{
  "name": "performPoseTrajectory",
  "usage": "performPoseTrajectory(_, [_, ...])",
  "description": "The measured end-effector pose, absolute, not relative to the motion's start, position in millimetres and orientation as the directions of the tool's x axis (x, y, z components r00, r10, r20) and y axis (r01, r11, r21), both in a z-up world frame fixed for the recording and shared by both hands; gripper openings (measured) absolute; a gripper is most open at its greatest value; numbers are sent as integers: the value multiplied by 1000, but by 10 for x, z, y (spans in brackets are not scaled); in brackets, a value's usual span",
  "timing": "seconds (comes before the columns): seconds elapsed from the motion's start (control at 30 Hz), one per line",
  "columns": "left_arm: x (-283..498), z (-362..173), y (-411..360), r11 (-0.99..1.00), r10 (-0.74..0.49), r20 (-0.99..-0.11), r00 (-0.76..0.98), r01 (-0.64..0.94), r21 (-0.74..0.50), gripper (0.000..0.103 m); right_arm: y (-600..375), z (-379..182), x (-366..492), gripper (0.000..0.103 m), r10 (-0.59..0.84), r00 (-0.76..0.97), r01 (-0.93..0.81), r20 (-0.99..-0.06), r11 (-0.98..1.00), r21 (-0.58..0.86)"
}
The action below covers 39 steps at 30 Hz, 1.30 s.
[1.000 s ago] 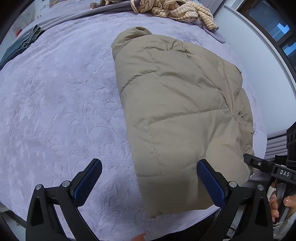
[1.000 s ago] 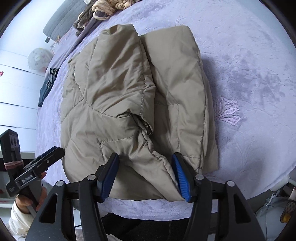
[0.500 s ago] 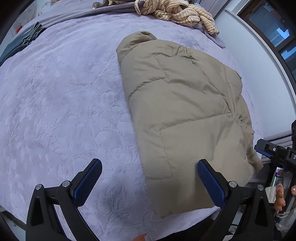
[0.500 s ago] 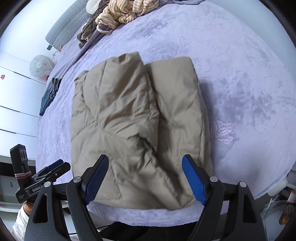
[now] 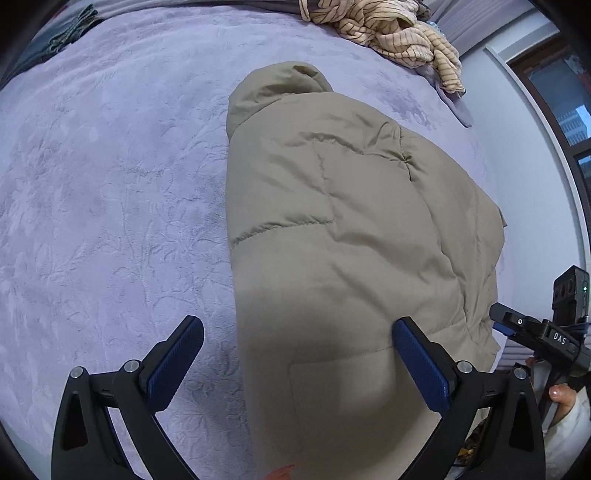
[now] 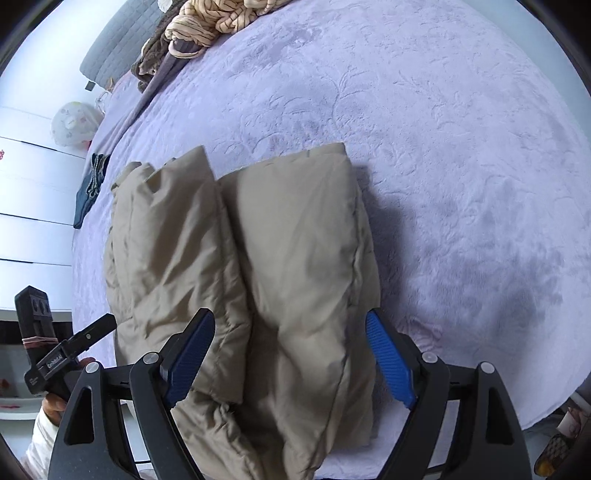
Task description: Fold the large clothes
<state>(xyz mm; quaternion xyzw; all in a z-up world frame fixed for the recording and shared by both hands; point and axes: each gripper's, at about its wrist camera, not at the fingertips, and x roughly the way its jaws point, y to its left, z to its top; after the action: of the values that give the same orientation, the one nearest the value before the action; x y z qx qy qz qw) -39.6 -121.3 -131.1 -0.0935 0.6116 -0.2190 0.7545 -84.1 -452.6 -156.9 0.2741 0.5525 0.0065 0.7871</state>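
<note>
A large khaki padded jacket [image 5: 343, 236] lies folded lengthwise on the lilac bedspread [image 5: 110, 184]. In the right wrist view the jacket [image 6: 280, 258] shows two folded halves side by side. My left gripper [image 5: 295, 358] is open and empty, low over the jacket's near left edge. My right gripper [image 6: 290, 358] is open and empty, with its jaws either side of the jacket's near end. The right gripper also shows at the right edge of the left wrist view [image 5: 532, 328], and the left gripper at the left of the right wrist view [image 6: 74, 347].
A heap of striped beige clothes [image 5: 388, 29] lies at the far end of the bed; it shows in the right wrist view too [image 6: 218, 18]. A dark folded garment [image 6: 90, 184] lies at the bed's left edge. White drawers [image 6: 29, 199] stand beyond.
The right gripper opened wide, releasing the jacket, and drew back. The left gripper moved lower and closer over the jacket's near edge, staying open.
</note>
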Motion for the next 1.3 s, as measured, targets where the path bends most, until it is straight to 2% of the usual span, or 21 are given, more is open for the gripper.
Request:
performPoseTrajectory(0.07, [-355, -1363, -1219, 874, -472, -869, 144, 203, -441, 103, -4602, -1629, -783, 87, 334, 401, 293, -853, 835, 465])
performPoseTrajectory(0.1, [-340, -1391, -1225, 870, -480, -866, 138, 196, -452, 103, -4648, -1673, -752, 92, 350, 402, 300, -846, 823, 483])
performPoseTrajectory(0.13, [-327, -1418, -1227, 866, -489, -862, 130, 190, -463, 103, -4690, -1729, -724, 102, 372, 401, 311, -837, 804, 506])
performPoseTrajectory(0.43, [-247, -1520, -1347, 853, -511, -855, 89, 180, -490, 103, -4960, -2271, -513, 103, 540, 401, 387, -740, 632, 671])
performPoseTrajectory(0.53, [-218, -1526, -1387, 852, -511, -856, 80, 183, -492, 103, -4974, -2347, -466, 103, 616, 450, 383, -646, 521, 763])
performPoseTrajectory(0.63, [-188, -1540, -1397, 851, -510, -857, 75, 184, -491, 103, -4919, -2256, -405, 103, 694, 482, 303, -535, 441, 845])
performPoseTrajectory(0.7, [-161, -1555, -1412, 853, -507, -859, 71, 183, -488, 103, -4843, -2155, -349, 103, 700, 449, 250, -555, 499, 830])
performPoseTrajectory(0.83, [-130, -1569, -1430, 856, -499, -864, 64, 191, -480, 103, -4591, -2003, -205, 103, 663, 333, 138, -670, 669, 731])
performPoseTrajectory(0.97, [-77, -1525, -1511, 858, -486, -871, 66, 226, -462, 103, -4430, -2084, -82, 103, 622, 259, 123, -738, 737, 665])
performPoseTrajectory(1.07, [3, -1471, -1468, 843, -509, -857, 76, 243, -480, 103, -4387, -2160, -21, 103, 609, 234, 138, -758, 751, 646])
performPoseTrajectory(1.2, [192, -1517, -1291, 752, -645, -764, 25, 199, -628, 103, -4385, -2204, -1, 103, 609, 224, 144, -761, 751, 644])
performPoseTrajectory(1.3, [328, -1696, -1190, 745, -657, -754, 5, 159, -648, 103, -4396, -2243, -16, 103, 613, 215, 153, -760, 748, 646])
